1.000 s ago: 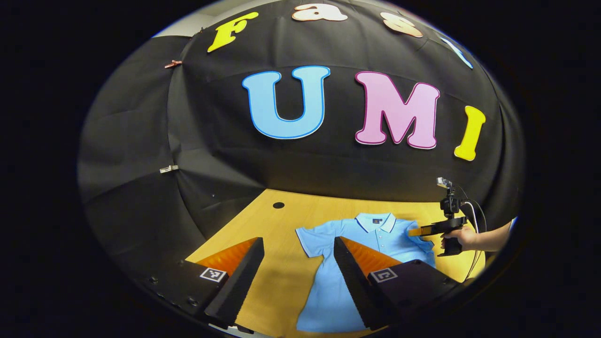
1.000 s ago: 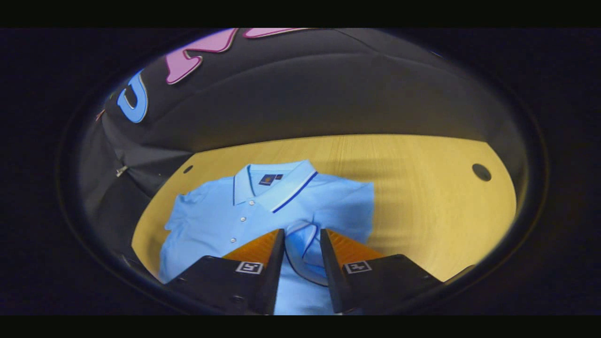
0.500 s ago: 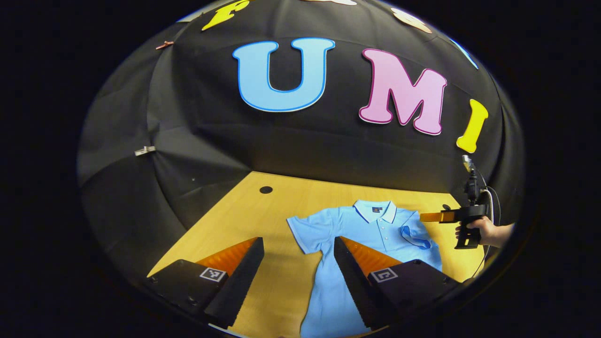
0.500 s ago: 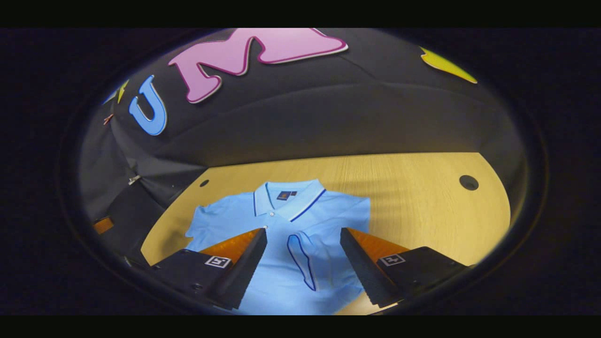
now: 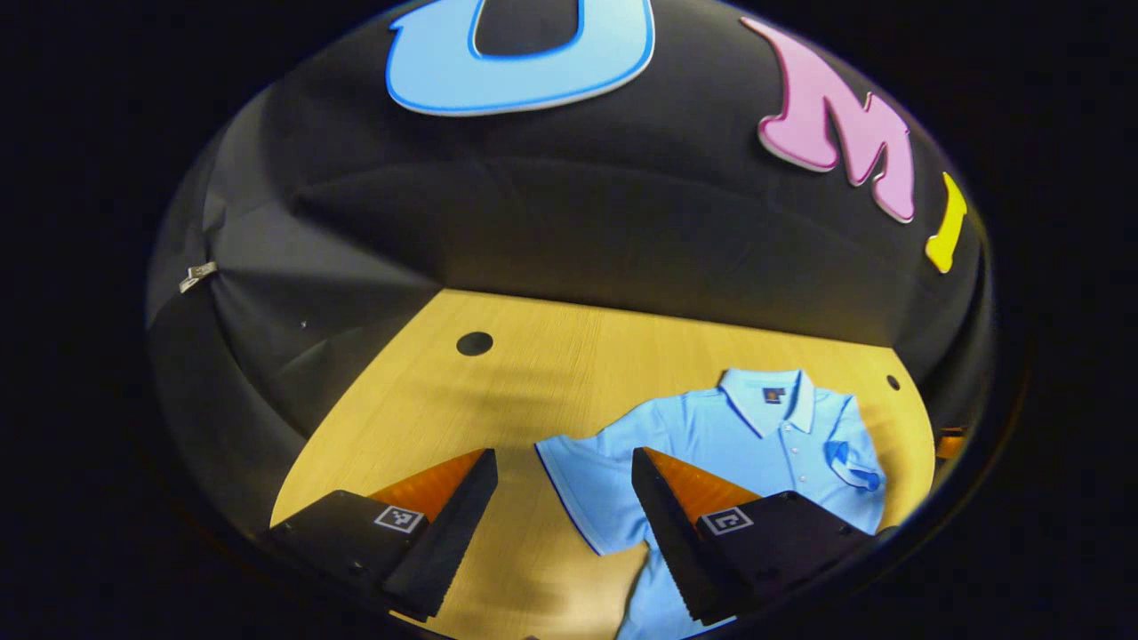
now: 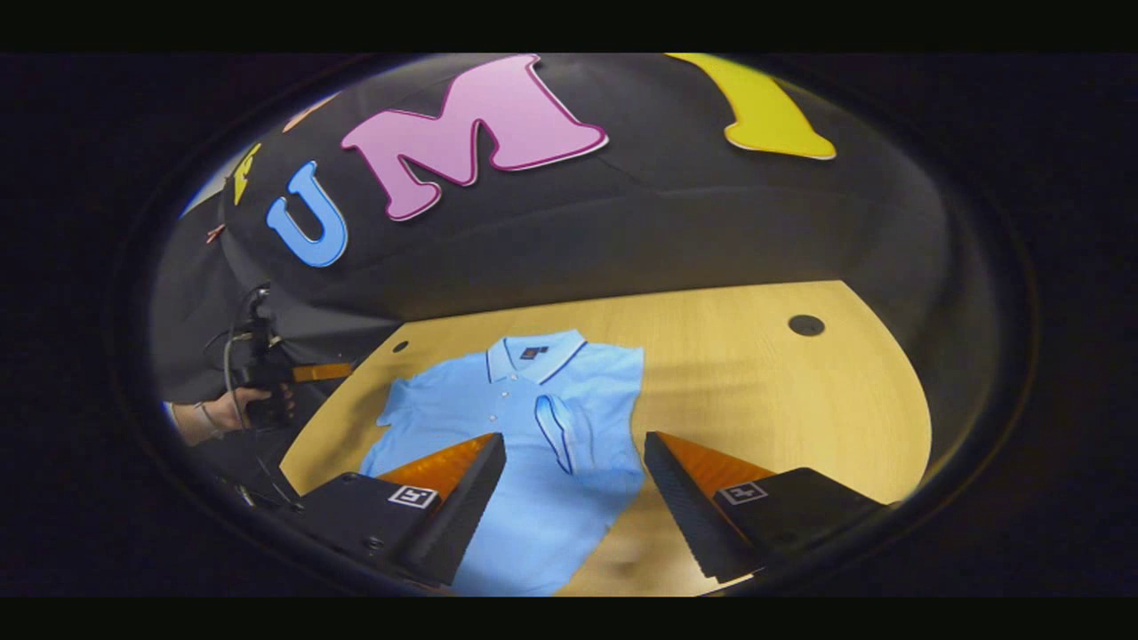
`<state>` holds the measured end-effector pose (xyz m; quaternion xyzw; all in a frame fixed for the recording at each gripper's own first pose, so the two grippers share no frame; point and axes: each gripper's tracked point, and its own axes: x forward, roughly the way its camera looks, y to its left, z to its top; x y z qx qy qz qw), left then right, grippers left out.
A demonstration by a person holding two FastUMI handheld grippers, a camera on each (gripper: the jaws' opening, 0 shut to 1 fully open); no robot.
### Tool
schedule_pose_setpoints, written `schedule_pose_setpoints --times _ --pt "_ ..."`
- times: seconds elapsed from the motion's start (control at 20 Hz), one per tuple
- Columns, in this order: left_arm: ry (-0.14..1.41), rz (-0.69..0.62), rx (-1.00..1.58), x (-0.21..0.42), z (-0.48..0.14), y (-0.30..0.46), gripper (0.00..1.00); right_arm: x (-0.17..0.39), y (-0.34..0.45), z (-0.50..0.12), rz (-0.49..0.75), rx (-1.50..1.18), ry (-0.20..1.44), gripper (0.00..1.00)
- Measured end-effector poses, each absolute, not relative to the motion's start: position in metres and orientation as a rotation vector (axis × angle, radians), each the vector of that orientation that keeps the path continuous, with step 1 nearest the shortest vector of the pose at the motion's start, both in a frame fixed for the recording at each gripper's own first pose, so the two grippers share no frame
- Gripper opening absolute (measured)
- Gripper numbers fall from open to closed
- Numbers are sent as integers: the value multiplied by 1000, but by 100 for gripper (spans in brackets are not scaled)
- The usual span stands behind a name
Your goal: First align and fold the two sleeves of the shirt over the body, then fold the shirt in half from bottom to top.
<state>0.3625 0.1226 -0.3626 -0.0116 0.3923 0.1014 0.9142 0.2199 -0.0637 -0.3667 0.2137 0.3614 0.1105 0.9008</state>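
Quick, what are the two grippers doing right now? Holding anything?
Left gripper: open, holding nothing, above the shirt's flat sleeve.
Right gripper: open, holding nothing, above the shirt.

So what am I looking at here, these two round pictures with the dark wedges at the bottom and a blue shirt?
No robot here: a person holds a two-finger gripper in each hand, and each gripper carries a wide-angle camera looking along its own fingers. The wedges at the bottom are those fingers. In the left gripper view, the left gripper is open and holds nothing. In the right gripper view, the right gripper is also open and empty. On the wooden table lies a light blue polo shirt. One sleeve is folded over the body; the other sleeve is spread out flat. At the left edge of the right gripper view, a hand holds the other gripper.
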Motion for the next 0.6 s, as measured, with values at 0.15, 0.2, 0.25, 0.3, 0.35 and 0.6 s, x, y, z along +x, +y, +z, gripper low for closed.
schedule_pose_setpoints --times 0.15,0.2,0.25,0.3,0.35,0.6 --pt "933 208 -12 374 -416 131 97 196 -84 -369 187 480 771 91" --pt "980 220 -5 373 -431 137 97 191 -91 -371 176 484 778 91" --pt "1017 236 -4 371 -444 143 97 185 -99 -376 156 484 788 91" --pt "1041 247 -13 370 -452 145 96 181 -107 -381 134 485 798 91" --pt "1052 254 -22 370 -458 146 96 178 -115 -384 117 489 806 91" --pt "1058 208 8 383 -463 137 97 176 -130 -394 82 502 817 91"
